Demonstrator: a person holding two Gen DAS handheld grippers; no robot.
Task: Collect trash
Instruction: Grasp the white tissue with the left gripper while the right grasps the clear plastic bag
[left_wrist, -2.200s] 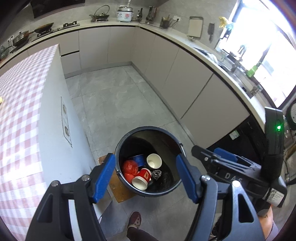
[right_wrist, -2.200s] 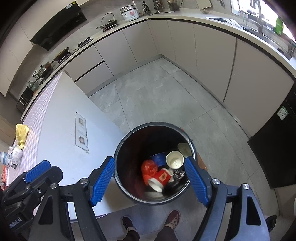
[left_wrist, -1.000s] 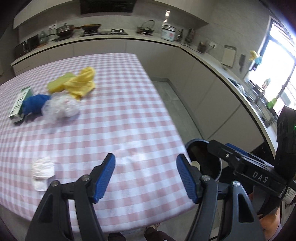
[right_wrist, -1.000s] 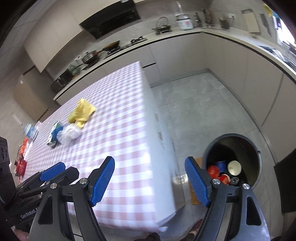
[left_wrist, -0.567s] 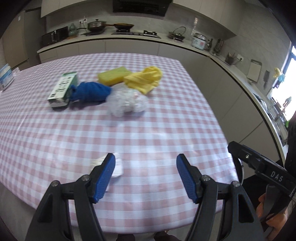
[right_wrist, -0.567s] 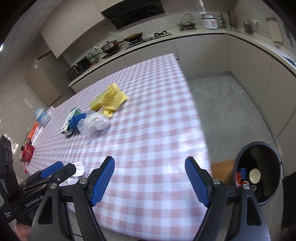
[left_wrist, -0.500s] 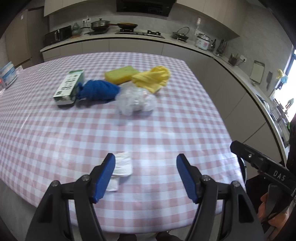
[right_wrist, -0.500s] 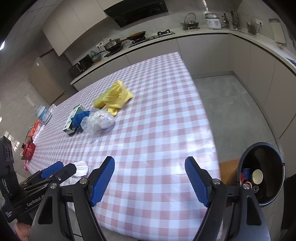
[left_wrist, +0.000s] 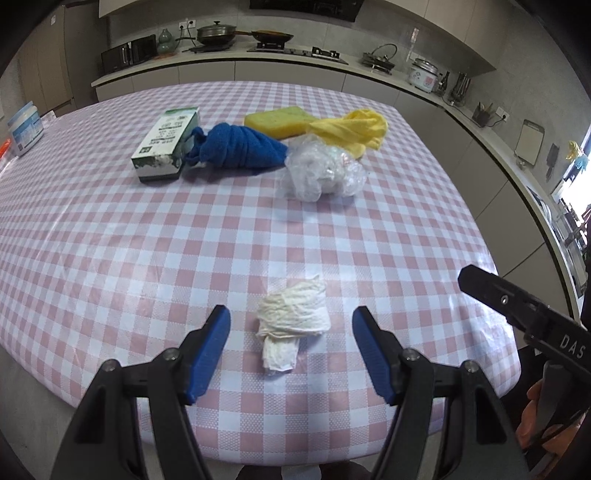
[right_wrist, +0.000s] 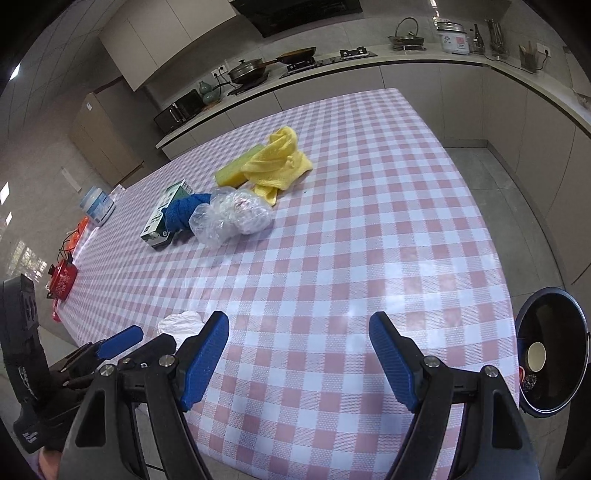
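Near the front edge of the table (left_wrist: 110, 229) lies a crumpled white tissue (left_wrist: 291, 325), and we hover our left gripper (left_wrist: 290, 325) over it, fingers spread wide on either side and gripping nothing, ready to pinch. Our right gripper (right_wrist: 297, 341) is also wide open and empty, over bare checked cloth, with the black bin (right_wrist: 550, 350) waiting on the floor beside the table.

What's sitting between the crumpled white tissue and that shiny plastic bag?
Nothing: only bare checked tablecloth lies between the white tissue and the plastic bag, shown clearly in the left wrist view.
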